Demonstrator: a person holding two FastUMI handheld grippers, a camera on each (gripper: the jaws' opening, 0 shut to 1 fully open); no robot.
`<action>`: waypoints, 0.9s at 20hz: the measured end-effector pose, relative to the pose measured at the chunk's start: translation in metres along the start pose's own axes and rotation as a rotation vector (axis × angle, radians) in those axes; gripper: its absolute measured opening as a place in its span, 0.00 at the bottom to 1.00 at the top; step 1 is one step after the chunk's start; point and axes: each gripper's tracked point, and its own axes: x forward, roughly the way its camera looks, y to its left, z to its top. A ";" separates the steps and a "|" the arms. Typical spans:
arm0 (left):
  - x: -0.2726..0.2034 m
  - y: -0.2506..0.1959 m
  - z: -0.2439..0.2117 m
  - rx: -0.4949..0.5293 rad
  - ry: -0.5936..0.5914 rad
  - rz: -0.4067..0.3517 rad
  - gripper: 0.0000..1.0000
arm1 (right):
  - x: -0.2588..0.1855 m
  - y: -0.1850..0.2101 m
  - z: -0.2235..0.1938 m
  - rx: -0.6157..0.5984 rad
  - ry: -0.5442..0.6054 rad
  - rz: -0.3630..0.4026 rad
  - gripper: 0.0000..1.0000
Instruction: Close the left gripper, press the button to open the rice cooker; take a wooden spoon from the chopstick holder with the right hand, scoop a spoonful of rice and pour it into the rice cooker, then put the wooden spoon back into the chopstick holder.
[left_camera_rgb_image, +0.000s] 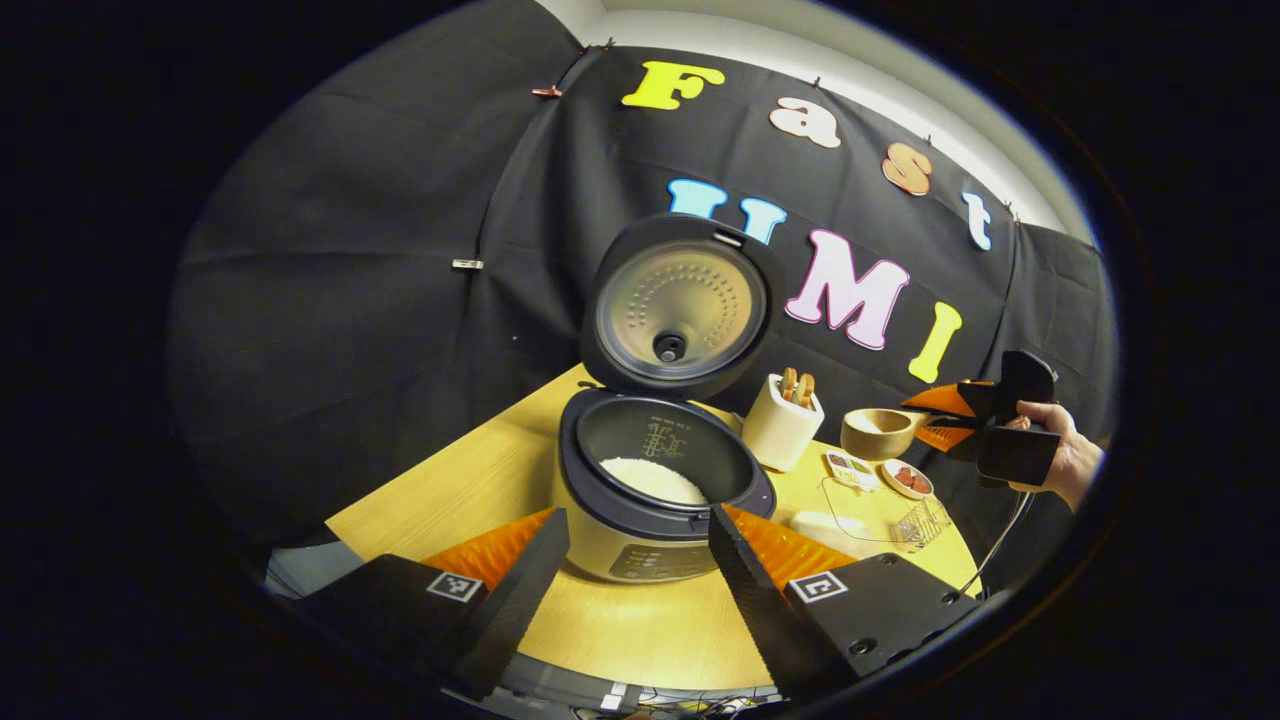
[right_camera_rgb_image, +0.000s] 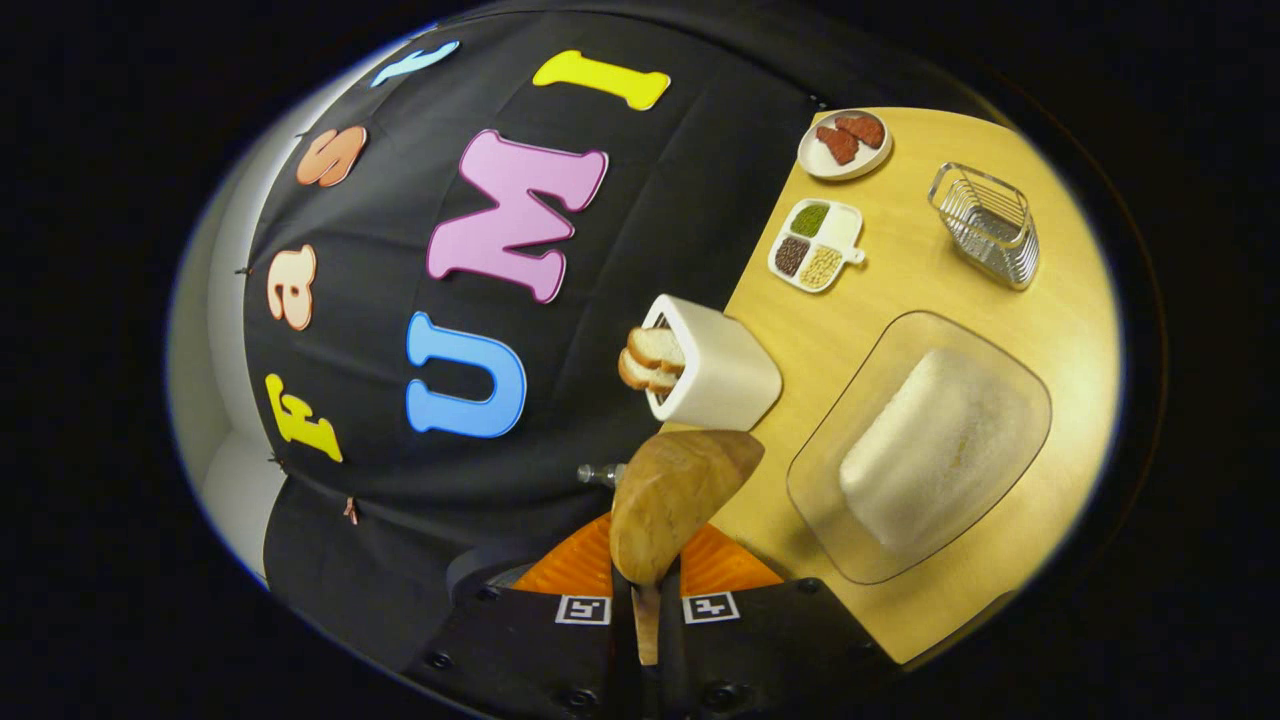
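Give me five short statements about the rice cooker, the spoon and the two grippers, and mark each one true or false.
1. The rice cooker has its lid up. True.
2. The inner pot is bare, with no rice in it. False: white rice lies in the bottom of the pot.
3. The right gripper is shut on the wooden spoon. True: both fingers clamp its handle.
4. The left gripper is shut. False: its fingers stand wide apart, with the cooker between them farther off.
5. The chopstick holder has nothing in it. False: two wooden handles poke out of its top.
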 end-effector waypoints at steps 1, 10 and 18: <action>-0.002 0.006 -0.001 -0.002 0.001 0.013 0.95 | 0.007 0.007 -0.015 -0.022 0.018 0.008 0.12; -0.012 0.047 -0.004 -0.036 0.016 0.087 0.95 | 0.043 0.055 -0.101 -0.419 0.069 0.083 0.11; -0.005 0.069 0.005 -0.072 0.004 0.101 0.95 | 0.058 0.082 -0.166 -0.938 0.070 0.203 0.11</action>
